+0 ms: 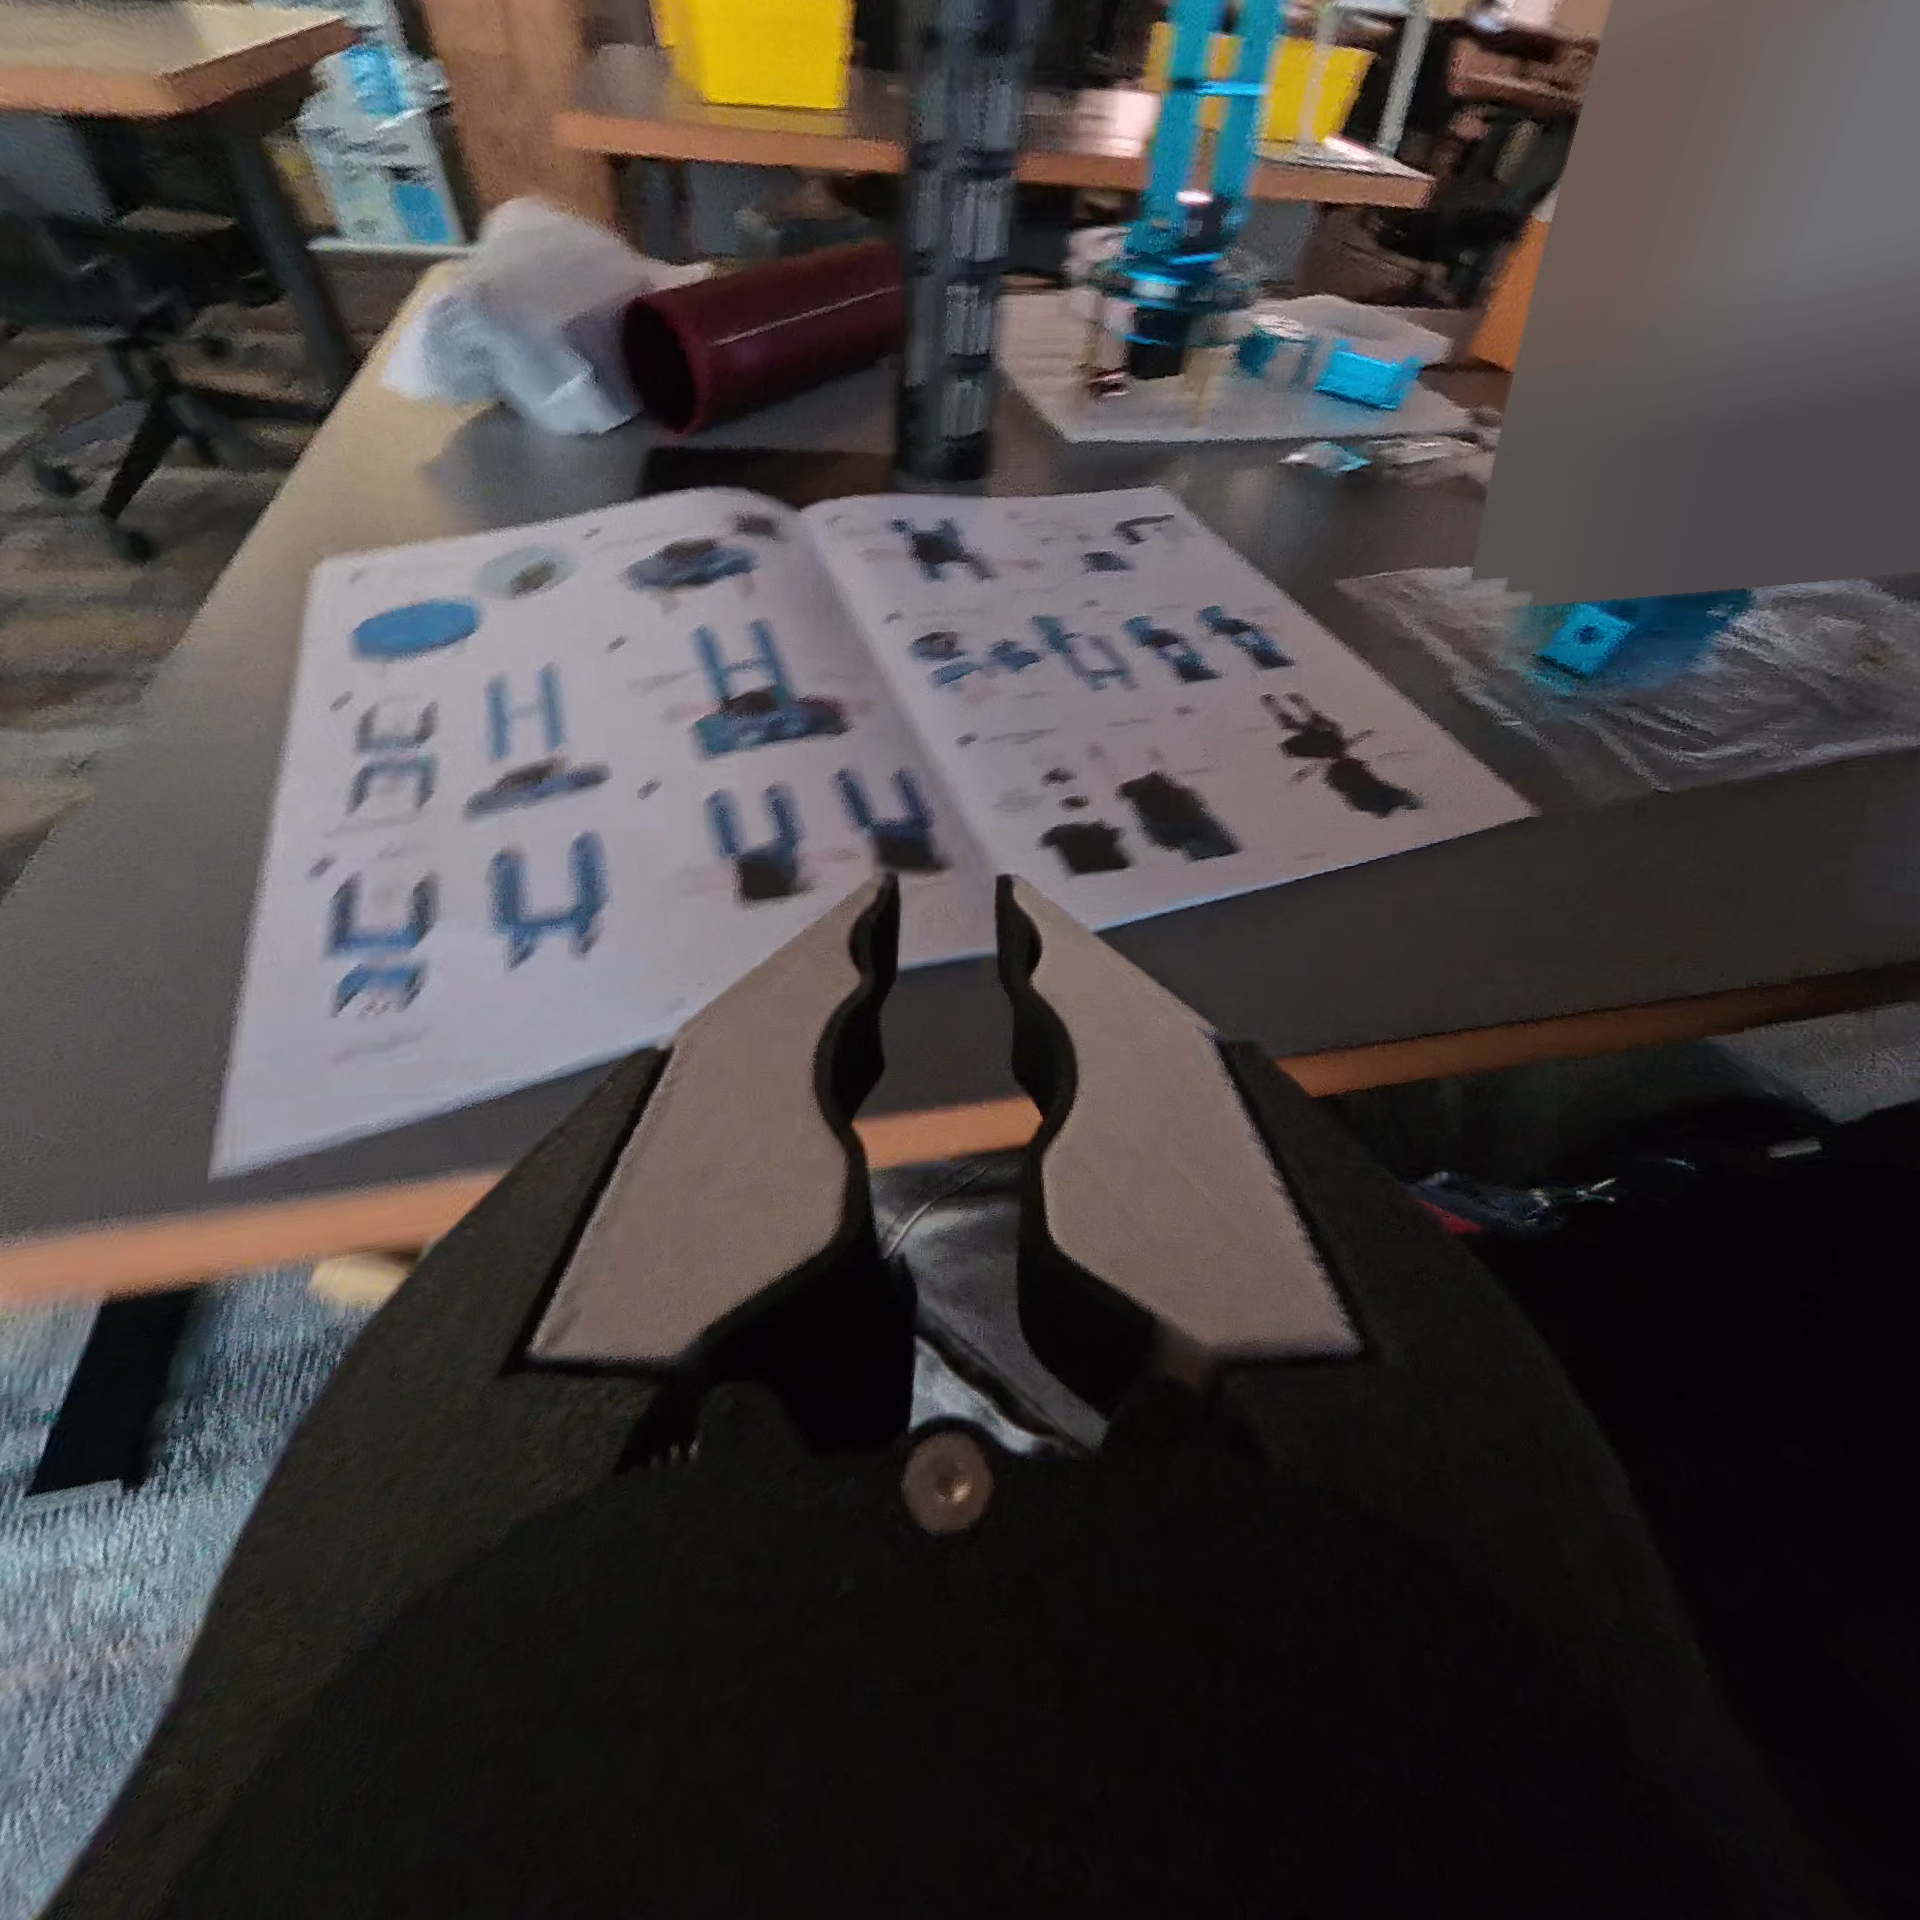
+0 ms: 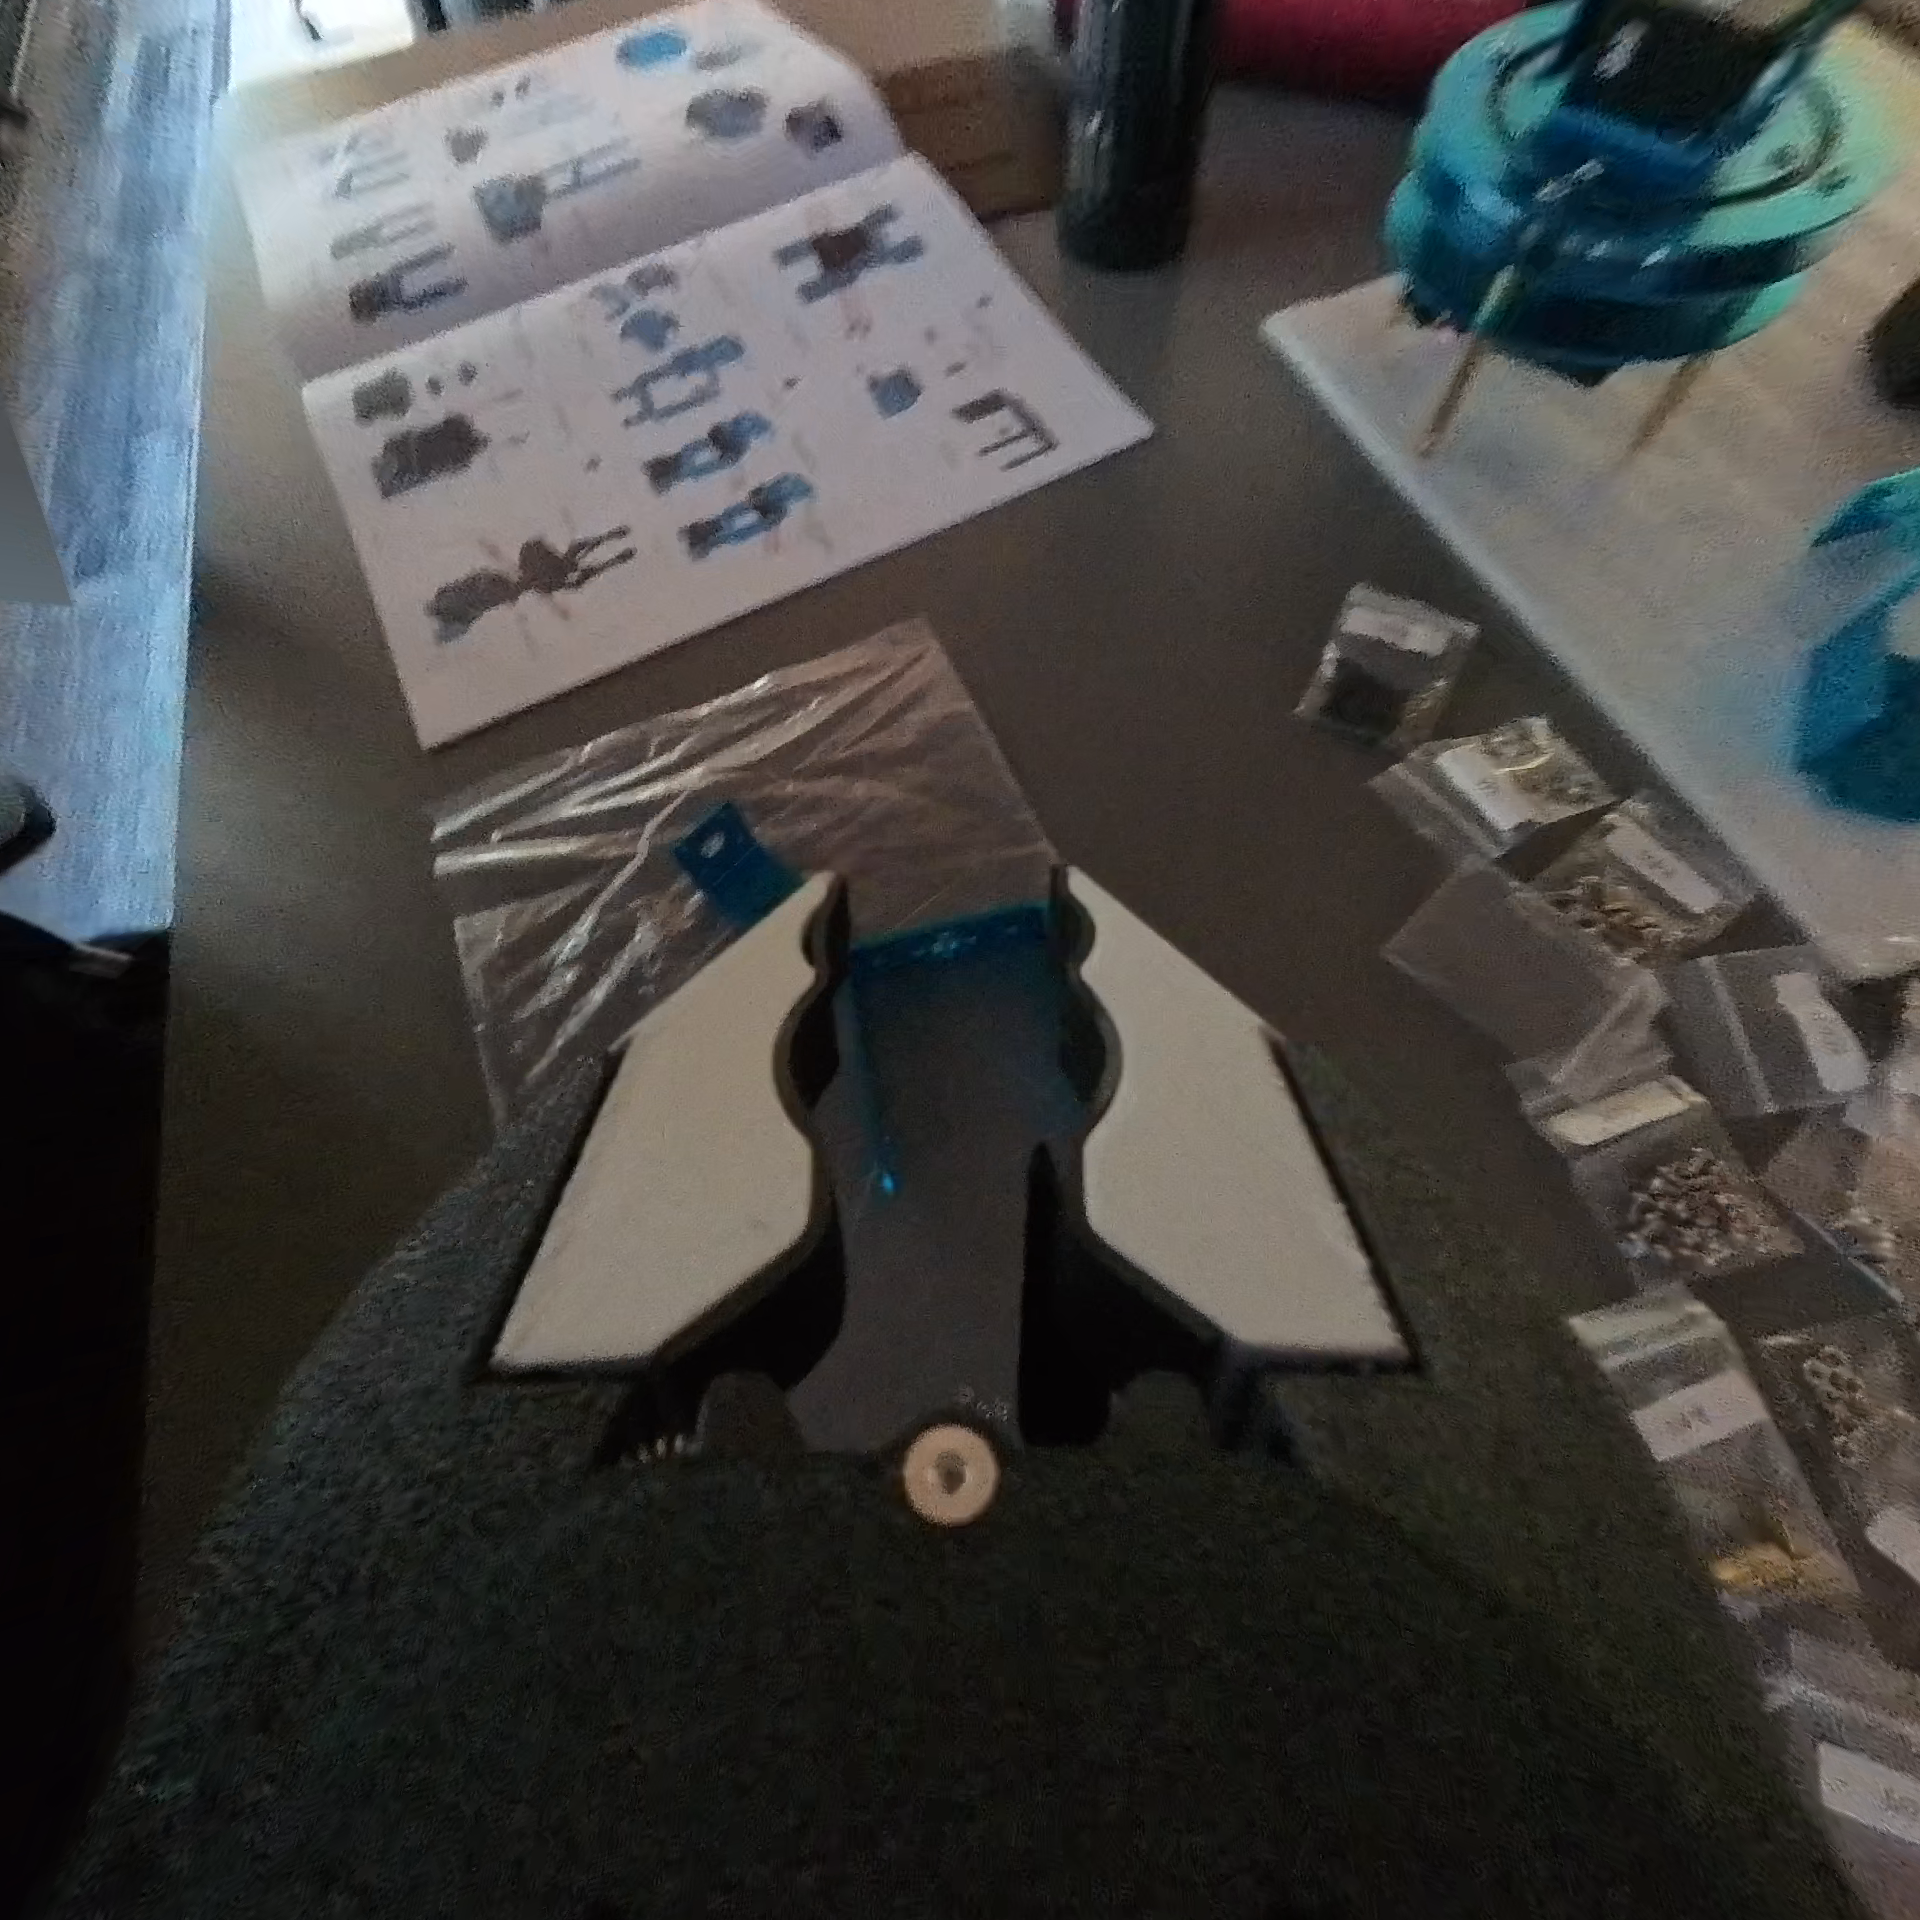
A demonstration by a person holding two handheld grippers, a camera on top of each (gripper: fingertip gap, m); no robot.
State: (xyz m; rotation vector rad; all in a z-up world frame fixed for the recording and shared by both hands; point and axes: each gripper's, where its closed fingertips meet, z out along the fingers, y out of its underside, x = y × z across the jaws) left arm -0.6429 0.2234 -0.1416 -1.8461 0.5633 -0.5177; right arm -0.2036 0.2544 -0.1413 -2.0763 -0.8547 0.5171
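Note:
My left gripper (image 1: 945, 885) is narrowly open and empty. It hovers over the front edge of the table (image 1: 1455, 1039), just before an open instruction booklet (image 1: 623, 779). My right gripper (image 2: 948, 878) is shut on a blue U-shaped metal bracket (image 2: 940, 940); the bracket's side walls lie against both fingers. It is held just above a clear plastic bag (image 2: 623, 790) on the grey table. A blue tab with a hole (image 2: 727, 862) sticks out beside the left finger. The booklet (image 2: 675, 416) lies beyond the bag. In the left wrist view the blue part (image 1: 1581, 639) and bag (image 1: 1714, 696) show at the right.
A blue robot assembly (image 2: 1621, 208) stands on a white board (image 2: 1507, 540) to the right, also seen far back (image 1: 1184, 260). A tall dark cylinder (image 1: 956, 260) and a maroon tube (image 1: 758, 332) stand behind the booklet. Several small bags of hardware (image 2: 1662, 1039) lie at the right. My right fingertips sit around 45 centimeters from my left ones. About 35 centimeters separates my right fingertips from the tall dark cylinder (image 1: 956, 260).

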